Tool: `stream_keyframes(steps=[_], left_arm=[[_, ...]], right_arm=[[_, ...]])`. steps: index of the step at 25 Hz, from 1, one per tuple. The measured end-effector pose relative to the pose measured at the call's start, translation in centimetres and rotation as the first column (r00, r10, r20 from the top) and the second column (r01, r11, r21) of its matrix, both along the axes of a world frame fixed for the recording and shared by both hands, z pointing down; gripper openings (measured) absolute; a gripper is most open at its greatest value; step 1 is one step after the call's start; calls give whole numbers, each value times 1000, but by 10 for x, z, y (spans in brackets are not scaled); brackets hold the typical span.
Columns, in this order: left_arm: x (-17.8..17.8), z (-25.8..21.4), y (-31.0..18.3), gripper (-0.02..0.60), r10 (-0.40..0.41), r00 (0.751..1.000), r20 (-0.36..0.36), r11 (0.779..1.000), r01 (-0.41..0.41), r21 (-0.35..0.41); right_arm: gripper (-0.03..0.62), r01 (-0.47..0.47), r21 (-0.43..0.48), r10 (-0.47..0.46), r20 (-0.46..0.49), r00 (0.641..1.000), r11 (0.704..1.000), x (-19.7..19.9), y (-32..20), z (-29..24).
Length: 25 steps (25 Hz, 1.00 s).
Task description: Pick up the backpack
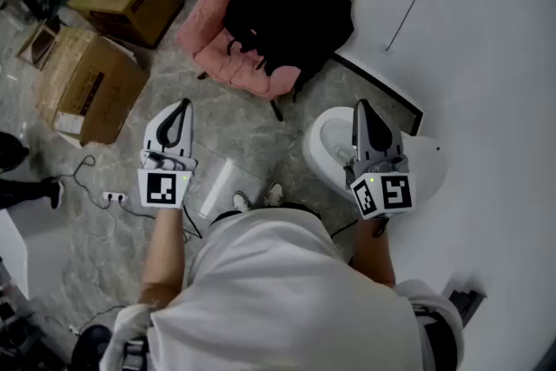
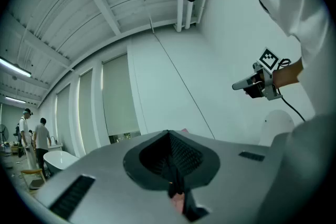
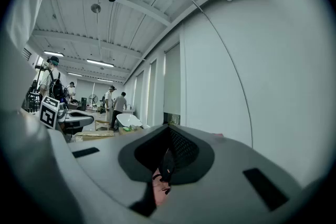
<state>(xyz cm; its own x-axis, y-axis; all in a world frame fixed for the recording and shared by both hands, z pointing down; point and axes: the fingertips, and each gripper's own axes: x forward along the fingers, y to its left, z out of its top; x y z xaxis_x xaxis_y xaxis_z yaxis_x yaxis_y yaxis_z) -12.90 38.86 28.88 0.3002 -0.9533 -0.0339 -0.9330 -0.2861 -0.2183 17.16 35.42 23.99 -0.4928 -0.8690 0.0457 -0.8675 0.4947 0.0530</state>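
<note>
Ahead, one black backpack (image 1: 291, 20) sits on one pink chair (image 1: 211, 23).

My head camera steeply down on the grey marbled stone floor (image 1: 252, 128), left gripper view level, close behind its jaws, facing the plain white wall (image 2: 220, 50), catching the right gripper (image 2: 239, 85), right gripper view likewise, same wall, the left gripper (image 3: 86, 120) at left.

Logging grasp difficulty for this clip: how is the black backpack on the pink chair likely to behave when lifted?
The backpack slumps in lumpy folds across the pink chair, so it is probably soft and will sag when lifted. Its fabric looks matt, likely not slippery. Loose straps at its left edge may dangle or snag.
</note>
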Motion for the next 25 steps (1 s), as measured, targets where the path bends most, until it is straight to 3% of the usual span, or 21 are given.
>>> stream_keyframes(steps=[5, 10, 25], left_arm=[[4, -2, -7, 17, 7, 1000, -4, 1000, -7, 1], [12, 5, -6, 17, 4, 1000, -19, 1000, -5, -23], [38, 21, -36, 17, -5, 999, -33, 997, 3, -79]], right_arm=[[21, 2, -4, -2, -2, 1000, 1000, 1, -9, 2], [21, 44, -27, -42, 81, 996, 999, 7, -11, 6], [21, 84, -88, -77, 79, 994, 993, 31, -46, 37]])
